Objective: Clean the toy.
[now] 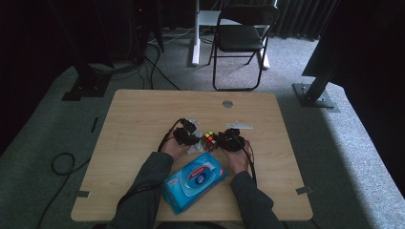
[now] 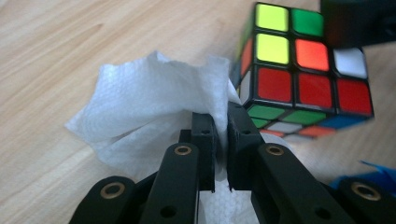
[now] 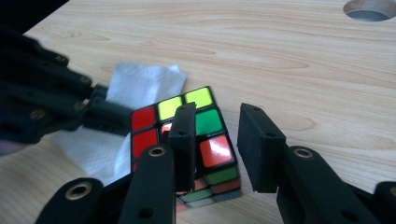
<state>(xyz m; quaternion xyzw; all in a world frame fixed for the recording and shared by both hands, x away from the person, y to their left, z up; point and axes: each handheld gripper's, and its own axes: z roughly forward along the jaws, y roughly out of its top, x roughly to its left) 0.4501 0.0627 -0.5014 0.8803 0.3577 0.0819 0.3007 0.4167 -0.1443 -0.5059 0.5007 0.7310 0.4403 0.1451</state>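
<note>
A puzzle cube [image 1: 209,141] is seen resting on the wooden table [image 1: 143,124], near the middle of its near half, between the two hand-held grippers. Being a cube, it has no long axis; in the high view it sits turned so that a corner, not a flat face, points toward the person's edge. In the left gripper view a face of yellow, green, orange, white and red squares [image 2: 303,60] is presented to the camera, with a lower face of green, white and blue squares beneath it. A white tissue [image 2: 149,102] lies crumpled just beside the cube and appears to touch its near edge. The left gripper [image 2: 222,135] is observed with its jaws pressed nearly together, pinching a fold of the tissue between the pads. The right gripper [image 3: 217,144] is noted with its jaws spread: one jaw stands in front of the cube's upper face, the other stands clear of the cube over bare table, and no pad pressure on the cube can be confirmed. A blue wipes packet [image 1: 193,181] lies flat near the table's near edge, between the person's forearms, its long axis running diagonally; its lid is recorded as closed and its contents cannot be seen.
</note>
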